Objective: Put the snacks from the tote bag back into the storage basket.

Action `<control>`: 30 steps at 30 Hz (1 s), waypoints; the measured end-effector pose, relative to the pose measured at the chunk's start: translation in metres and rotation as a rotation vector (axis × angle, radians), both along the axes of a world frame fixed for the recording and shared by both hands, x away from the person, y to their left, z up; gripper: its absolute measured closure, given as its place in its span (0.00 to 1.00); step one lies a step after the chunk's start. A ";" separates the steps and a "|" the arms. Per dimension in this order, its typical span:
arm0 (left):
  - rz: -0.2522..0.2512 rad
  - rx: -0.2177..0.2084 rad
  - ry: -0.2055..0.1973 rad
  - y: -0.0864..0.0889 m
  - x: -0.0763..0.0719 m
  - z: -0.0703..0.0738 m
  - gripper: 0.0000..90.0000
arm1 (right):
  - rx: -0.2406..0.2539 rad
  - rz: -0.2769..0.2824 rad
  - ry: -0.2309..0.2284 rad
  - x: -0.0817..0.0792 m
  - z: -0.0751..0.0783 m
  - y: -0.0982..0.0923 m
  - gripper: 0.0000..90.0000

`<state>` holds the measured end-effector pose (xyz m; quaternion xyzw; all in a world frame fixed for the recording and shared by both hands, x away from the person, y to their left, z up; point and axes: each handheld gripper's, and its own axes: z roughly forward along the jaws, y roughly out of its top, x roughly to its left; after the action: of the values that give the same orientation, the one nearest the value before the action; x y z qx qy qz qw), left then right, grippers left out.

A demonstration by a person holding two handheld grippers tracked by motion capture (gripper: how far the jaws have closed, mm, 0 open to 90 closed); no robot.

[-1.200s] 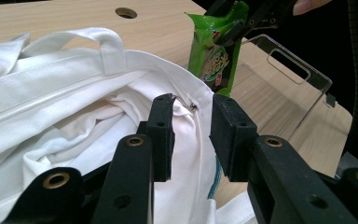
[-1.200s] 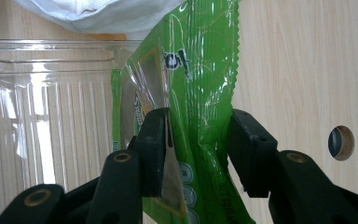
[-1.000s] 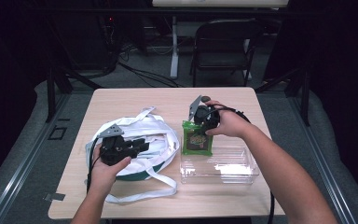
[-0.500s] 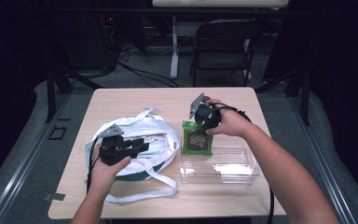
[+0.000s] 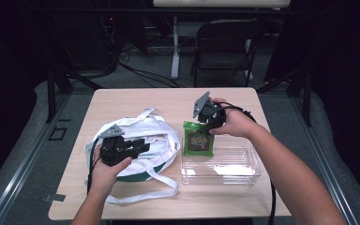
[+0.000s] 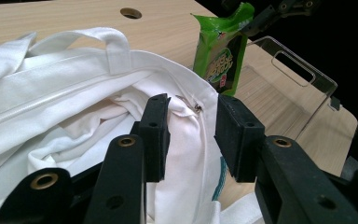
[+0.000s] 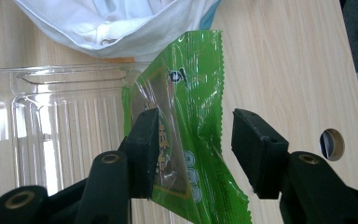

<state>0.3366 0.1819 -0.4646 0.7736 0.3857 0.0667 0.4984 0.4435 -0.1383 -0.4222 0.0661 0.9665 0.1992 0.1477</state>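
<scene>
While the far half of the table [image 5: 136, 101] lies bare, a white bag [image 5: 157, 136] sits at its left. Left gripper [image 6: 192, 123] straddles the bag's rim, jaws narrowly apart after opening. Right gripper [image 7: 193, 140] has been widening; the green packet [image 5: 198, 140] stands between its jaws, leaning on the clear tray [image 5: 220, 165]. Packet unmoved since earlier.

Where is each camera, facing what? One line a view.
High view: above the person's side, looking down on the table; both forearms show.
Left gripper view: rides the left tool, jaws just opened, astride the white bag.
Right gripper view: rides the right tool, jaws just opened, astride the green packet.
All three share it.
</scene>
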 end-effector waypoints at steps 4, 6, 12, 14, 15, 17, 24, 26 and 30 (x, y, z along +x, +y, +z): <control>0.002 0.001 0.004 0.000 0.000 0.000 0.72 | 0.021 -0.004 0.000 -0.002 0.002 -0.001 0.57; -0.002 0.006 0.002 0.000 0.000 0.000 0.72 | 0.019 -0.004 0.001 -0.003 0.003 -0.002 0.57; 0.002 0.002 0.004 0.000 0.000 0.000 0.72 | 0.031 -0.010 -0.003 -0.005 0.007 -0.003 0.58; 0.003 0.001 0.004 0.000 0.000 0.000 0.71 | 0.024 -0.007 -0.004 -0.005 0.008 -0.003 0.58; 0.004 0.001 0.004 0.000 0.000 0.000 0.71 | 0.028 -0.008 -0.003 -0.006 0.008 -0.003 0.58; 0.002 0.002 0.003 0.000 0.000 -0.001 0.71 | 0.036 -0.010 -0.003 -0.007 0.009 -0.004 0.58; 0.004 0.005 0.005 0.000 0.001 -0.001 0.71 | 0.050 -0.018 -0.016 -0.010 0.014 -0.006 0.58; 0.007 0.006 0.003 0.001 0.001 -0.001 0.71 | 0.055 -0.019 -0.018 -0.013 0.018 -0.007 0.57; 0.009 0.006 0.000 0.001 0.002 -0.001 0.70 | 0.068 -0.027 -0.024 -0.017 0.022 -0.008 0.57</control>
<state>0.3383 0.1831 -0.4656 0.7734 0.3889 0.0698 0.4957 0.4269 -0.1463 -0.4002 0.0820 0.9563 0.2308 0.1596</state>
